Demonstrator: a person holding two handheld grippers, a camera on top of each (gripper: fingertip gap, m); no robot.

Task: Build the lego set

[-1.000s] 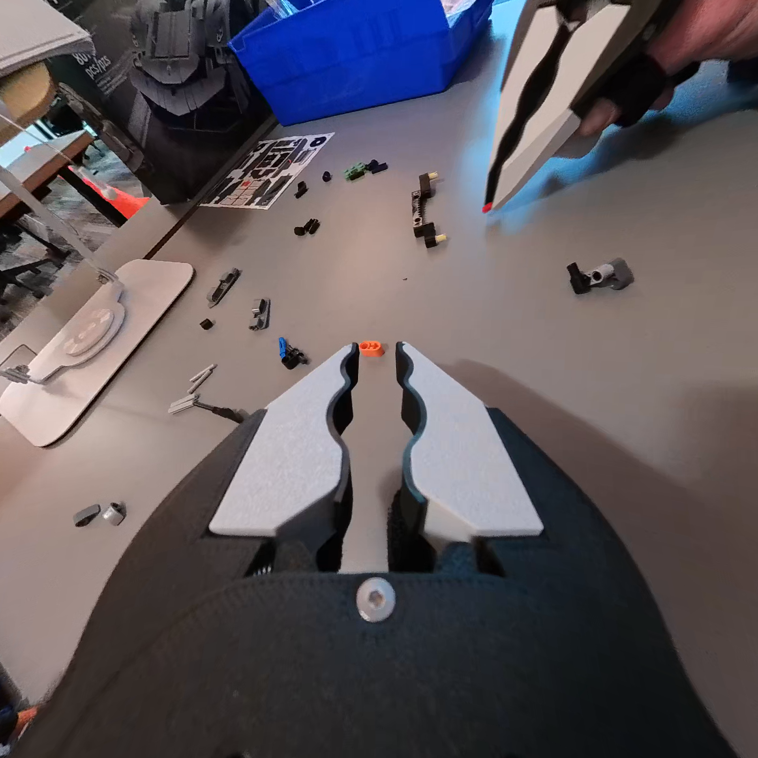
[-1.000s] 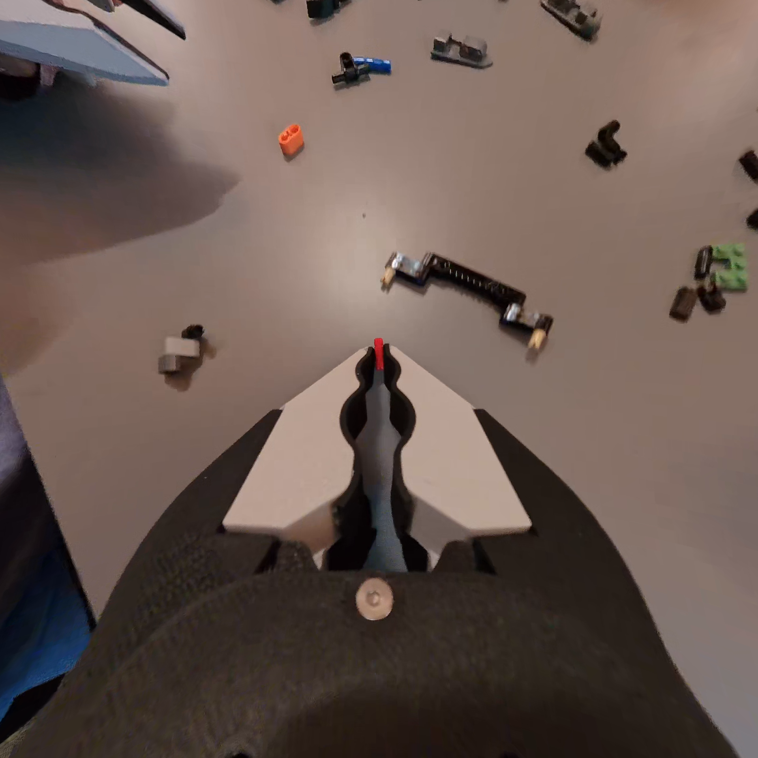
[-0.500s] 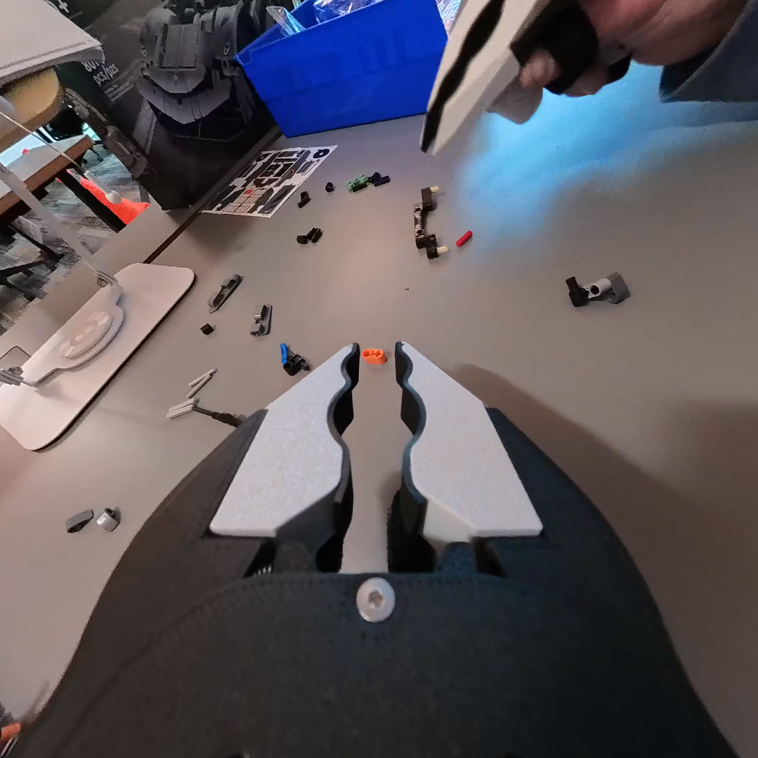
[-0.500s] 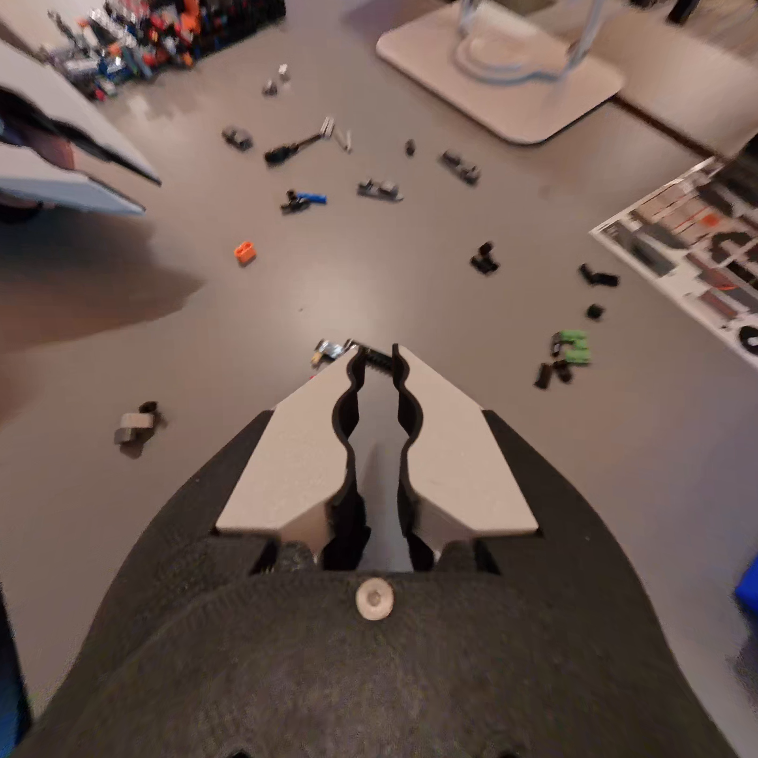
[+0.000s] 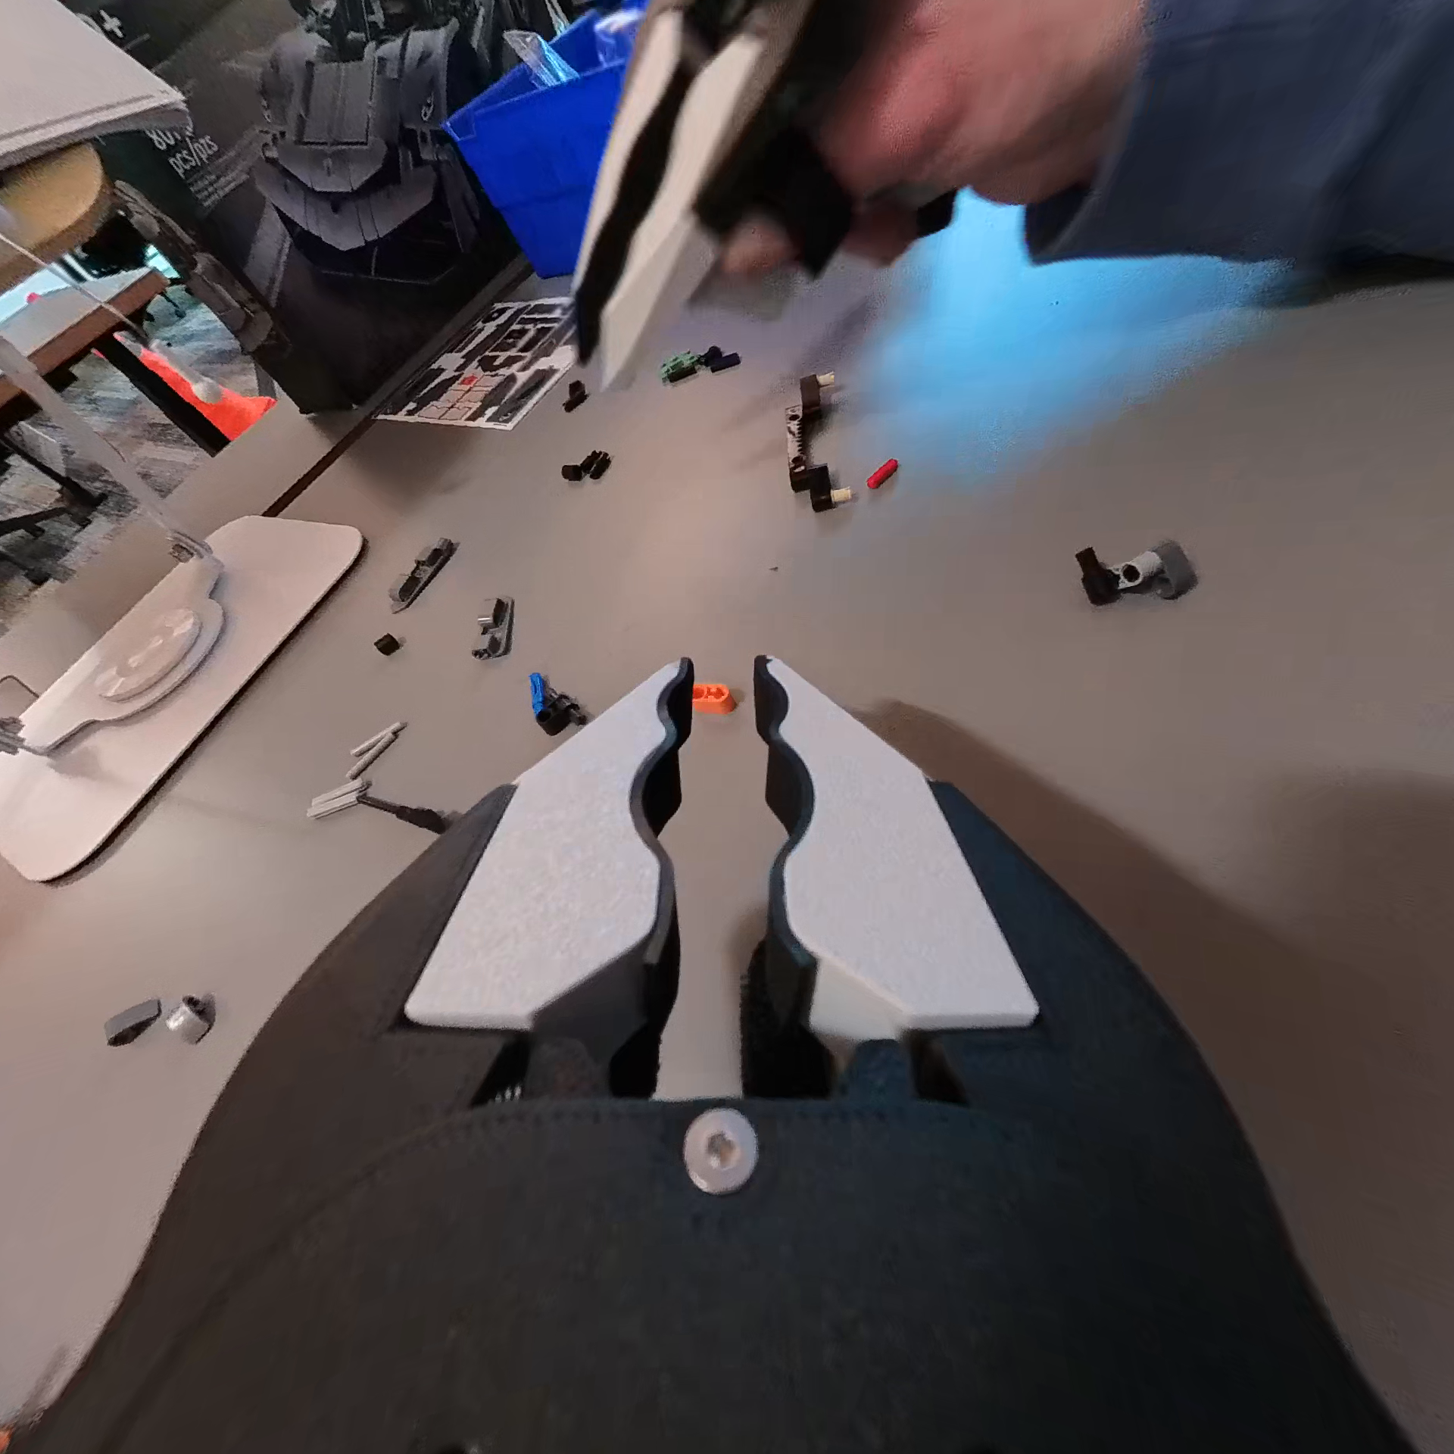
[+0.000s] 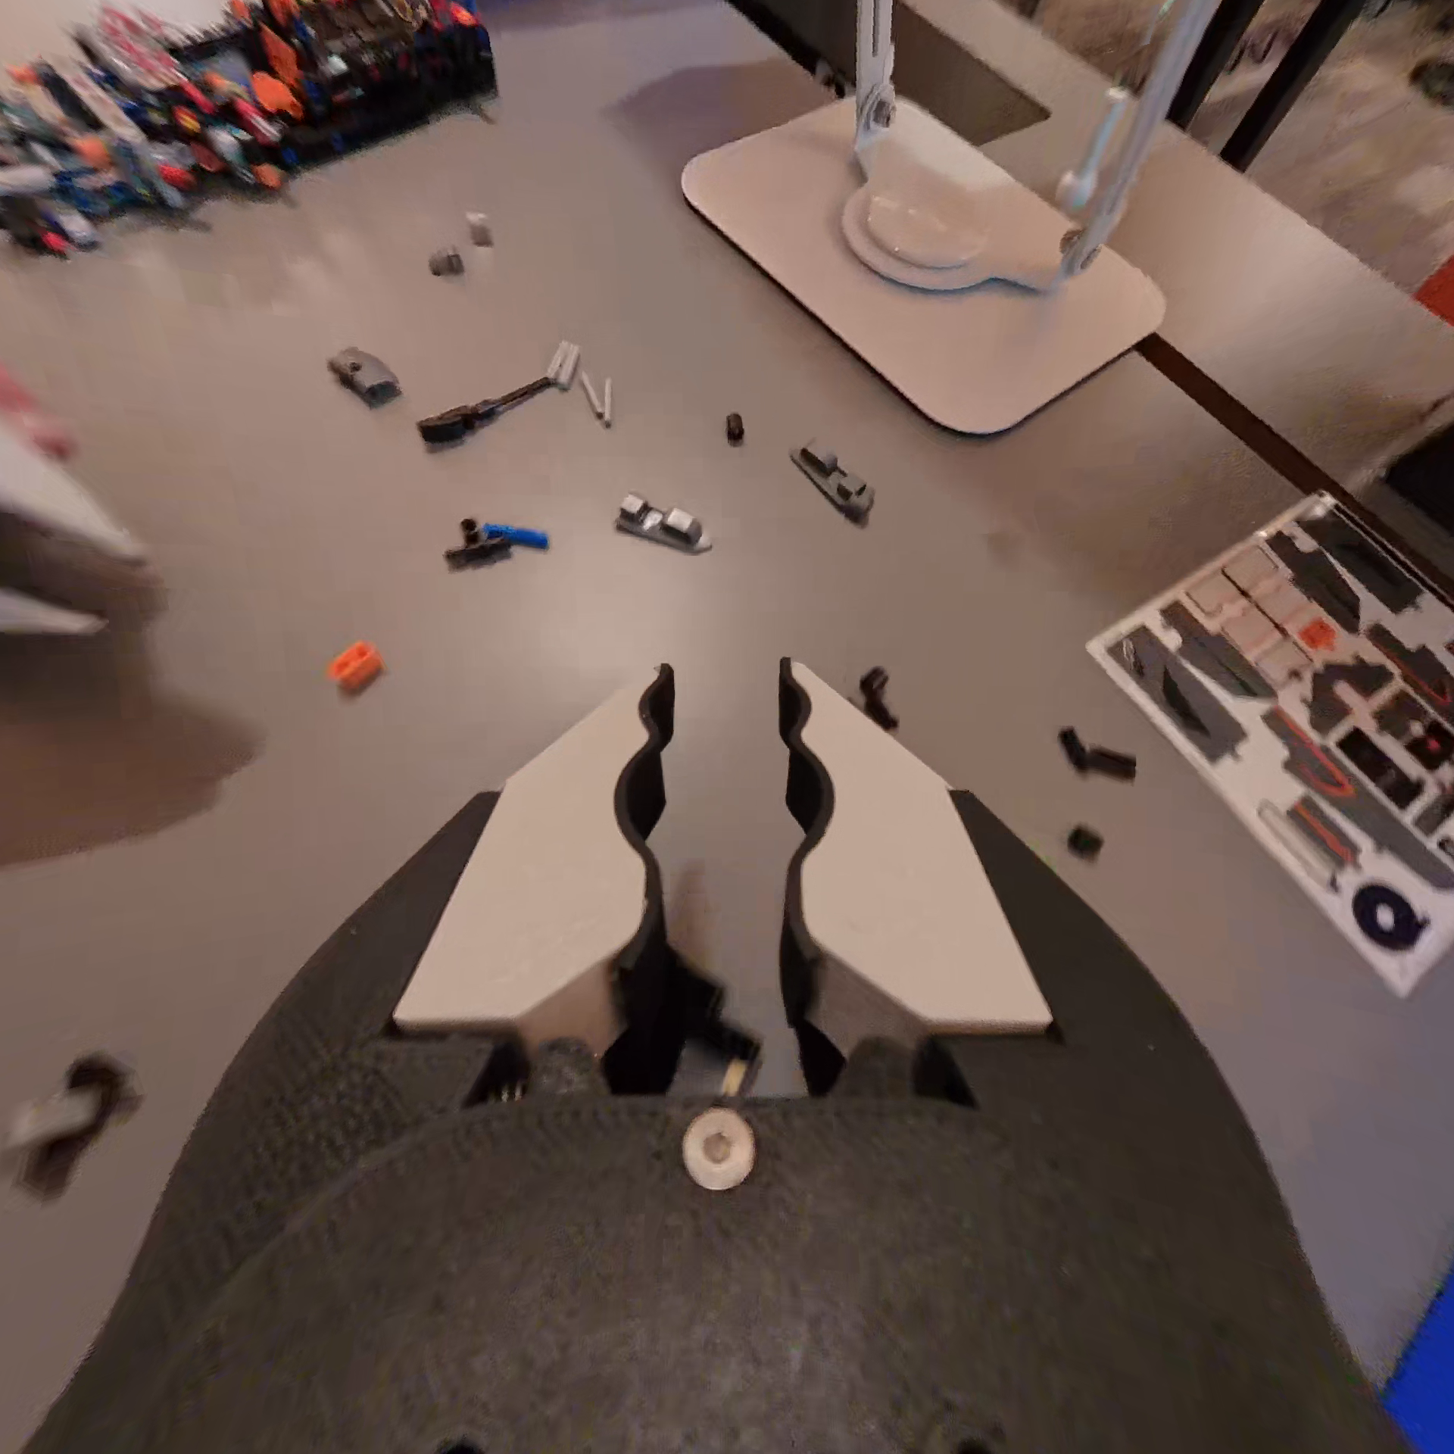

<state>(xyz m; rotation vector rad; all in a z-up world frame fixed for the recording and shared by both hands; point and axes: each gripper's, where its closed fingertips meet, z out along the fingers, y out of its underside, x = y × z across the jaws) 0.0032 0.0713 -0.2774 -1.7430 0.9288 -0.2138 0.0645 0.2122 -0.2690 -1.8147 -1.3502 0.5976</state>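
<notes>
Left gripper (image 5: pixel 722 677): jaws parted, nothing between them, low over the grey worktop (image 5: pixel 1023 747). Orange lego piece (image 5: pixel 714 698) lies on the worktop just past the jaw tips, centred in the gap, not touched. Blue-and-black pin piece (image 5: pixel 551 704) sits just left of the left jaw tip.

Farther ahead of the left jaws: black beam assembly with tan pins (image 5: pixel 810 444), and a small red pin (image 5: pixel 882 474) just right of its near end, apart from it. Grey-and-black connector piece (image 5: pixel 1133 573) is well off to the right. Green piece (image 5: pixel 681 366) lies far ahead, near the sticker sheet (image 5: pixel 488 378) and blue bin (image 5: pixel 551 165).

Right gripper (image 6: pixel 725 669): jaws spread, empty, raised above the worktop. In the left wrist view it shows up top, blurred, held by a hand (image 5: pixel 944 134).

Relative to the right jaws: orange lego piece (image 6: pixel 356 665) is well left of the tips, level with them. Blue-and-black pin piece (image 6: pixel 496 541) is ahead-left. A light grey plate piece (image 6: pixel 662 523) is ahead, roughly in line with the gap. A dark grey plate piece (image 6: pixel 834 481) is ahead-right. A small black piece (image 6: pixel 876 696) sits just beside the right jaw tip. Sticker sheet (image 6: pixel 1298 708) is far right. Part of the beam assembly shows through the gap near the jaw base, under the gripper.

Lamp base plate (image 6: pixel 928 267) is far ahead-right; a pile of mixed lego parts (image 6: pixel 197 118) is far ahead-left.
</notes>
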